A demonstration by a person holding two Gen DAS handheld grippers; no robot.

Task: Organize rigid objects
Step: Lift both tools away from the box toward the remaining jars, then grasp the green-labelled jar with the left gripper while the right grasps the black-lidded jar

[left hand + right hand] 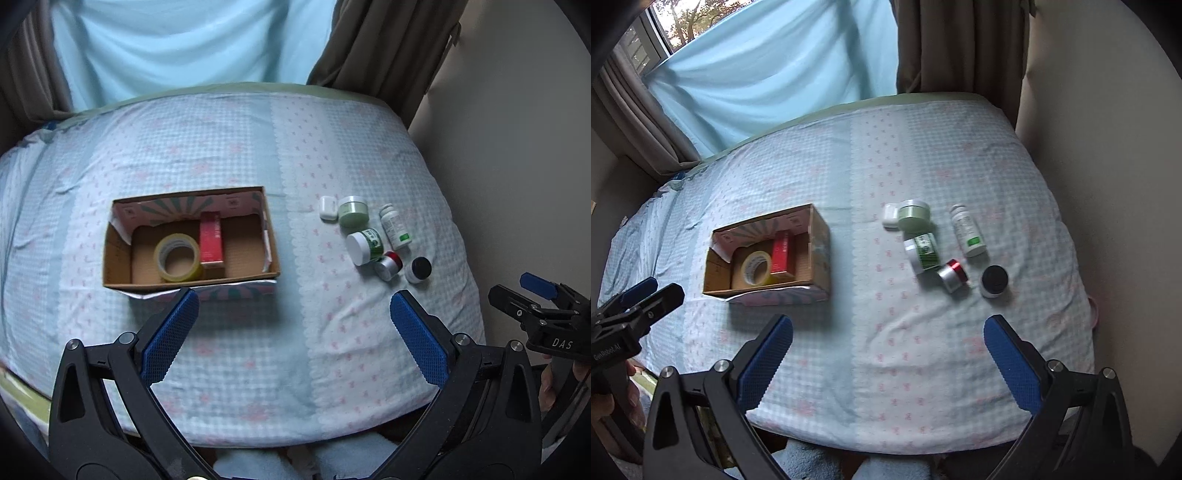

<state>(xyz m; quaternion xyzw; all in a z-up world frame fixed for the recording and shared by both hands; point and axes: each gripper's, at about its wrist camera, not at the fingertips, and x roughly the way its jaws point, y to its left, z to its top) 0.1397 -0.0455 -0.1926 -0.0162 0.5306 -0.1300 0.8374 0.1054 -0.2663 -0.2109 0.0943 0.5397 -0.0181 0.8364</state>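
Both my tools spread wide above the bed

My left tool [293, 306] and right tool [888, 330] grip nothing; the cardboard box [118, 258] holds a tape roll [178, 259] and red carton [211, 240], and right of the box lie six small jars and bottles [369, 236]

Jars [925, 252] beside cardboard box [820, 236]

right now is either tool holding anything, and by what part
Nothing is held. The left tool and right tool are both open above the bed, with only cloth between their fingers.
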